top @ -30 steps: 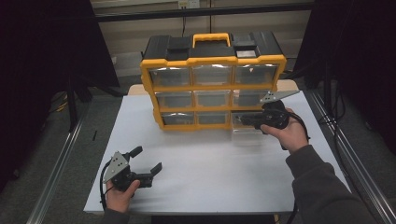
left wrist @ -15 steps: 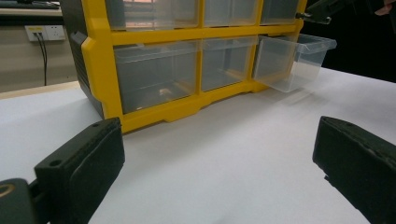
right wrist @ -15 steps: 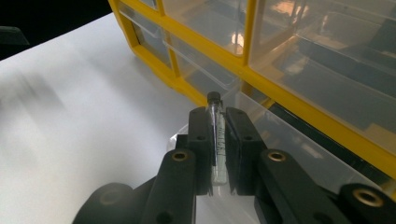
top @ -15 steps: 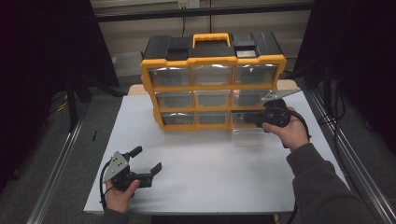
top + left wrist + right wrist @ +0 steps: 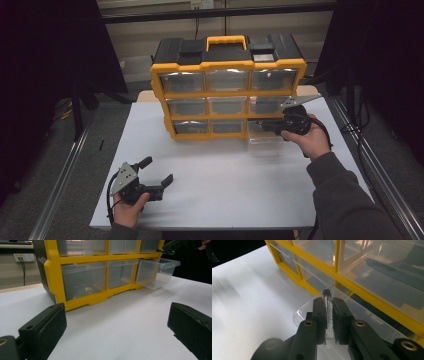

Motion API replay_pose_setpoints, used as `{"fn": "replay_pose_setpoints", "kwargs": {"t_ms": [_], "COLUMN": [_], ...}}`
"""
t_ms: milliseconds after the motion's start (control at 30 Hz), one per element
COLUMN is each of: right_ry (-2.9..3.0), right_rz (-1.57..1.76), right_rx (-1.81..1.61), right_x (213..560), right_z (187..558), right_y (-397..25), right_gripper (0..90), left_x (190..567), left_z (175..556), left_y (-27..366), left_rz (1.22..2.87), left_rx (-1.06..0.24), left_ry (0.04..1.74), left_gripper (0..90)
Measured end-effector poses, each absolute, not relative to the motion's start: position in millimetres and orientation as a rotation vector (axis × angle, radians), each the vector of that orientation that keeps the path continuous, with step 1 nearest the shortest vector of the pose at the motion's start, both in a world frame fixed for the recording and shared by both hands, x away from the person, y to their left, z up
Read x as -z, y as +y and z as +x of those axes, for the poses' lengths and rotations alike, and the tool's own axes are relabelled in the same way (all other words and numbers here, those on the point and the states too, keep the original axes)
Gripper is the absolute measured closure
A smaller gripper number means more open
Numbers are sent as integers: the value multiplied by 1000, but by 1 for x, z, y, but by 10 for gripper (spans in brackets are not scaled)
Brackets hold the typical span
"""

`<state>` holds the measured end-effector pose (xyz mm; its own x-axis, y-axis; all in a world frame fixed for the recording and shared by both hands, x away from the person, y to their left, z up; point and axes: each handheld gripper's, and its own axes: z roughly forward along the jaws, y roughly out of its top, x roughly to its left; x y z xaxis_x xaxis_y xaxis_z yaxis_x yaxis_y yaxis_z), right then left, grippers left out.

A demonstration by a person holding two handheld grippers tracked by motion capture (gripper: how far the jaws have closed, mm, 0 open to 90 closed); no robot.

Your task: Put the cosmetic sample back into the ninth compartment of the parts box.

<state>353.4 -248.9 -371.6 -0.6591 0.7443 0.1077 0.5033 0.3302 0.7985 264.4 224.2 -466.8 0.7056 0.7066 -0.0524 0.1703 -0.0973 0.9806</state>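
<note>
Two grippers: one in each of the person's hands, well apart over the white bench.
Right gripper: jaws closed on a thin clear vial with a black cap, held between the pads with the cap pointing away from the hand.
Vial position: in the right gripper view it hung over the open clear drawer, cap end above the drawer's near rim; whether it touched the plastic could not be told.
Open drawer: bottom row, right-hand column of the yellow organizer, pulled out toward the person and resting partly on the bench; seen also in the left gripper view.
Left gripper: jaws spread wide, holding nothing, low over the bench near the front left corner, pointing toward the organizer.
Organizer: yellow frame, black top with a yellow handle, three rows of three clear drawers, standing upright at the far side of the bench.
In the way: the organizer's yellow frame rose just behind the open drawer, close to the vial's cap; the middle-row drawer sat directly above the opening.
Surroundings: a wall socket showed behind the organizer in the left gripper view; metal rails ran along both sides of the bench.
</note>
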Motion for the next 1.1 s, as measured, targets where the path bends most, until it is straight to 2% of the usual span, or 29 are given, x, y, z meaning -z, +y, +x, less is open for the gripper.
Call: {"fn": "replay_pose_setpoints", "kwargs": {"t_ms": [1100], "right_ry": [2316], "right_rz": [1136], "right_rx": [-1197], "right_x": [380], "right_z": [360], "right_y": [-251], "right_gripper": [820], "left_x": [467], "left_z": [265], "left_y": [225], "left_rz": [1639], "left_rx": [-519], "left_ry": [713], "left_gripper": [23]}}
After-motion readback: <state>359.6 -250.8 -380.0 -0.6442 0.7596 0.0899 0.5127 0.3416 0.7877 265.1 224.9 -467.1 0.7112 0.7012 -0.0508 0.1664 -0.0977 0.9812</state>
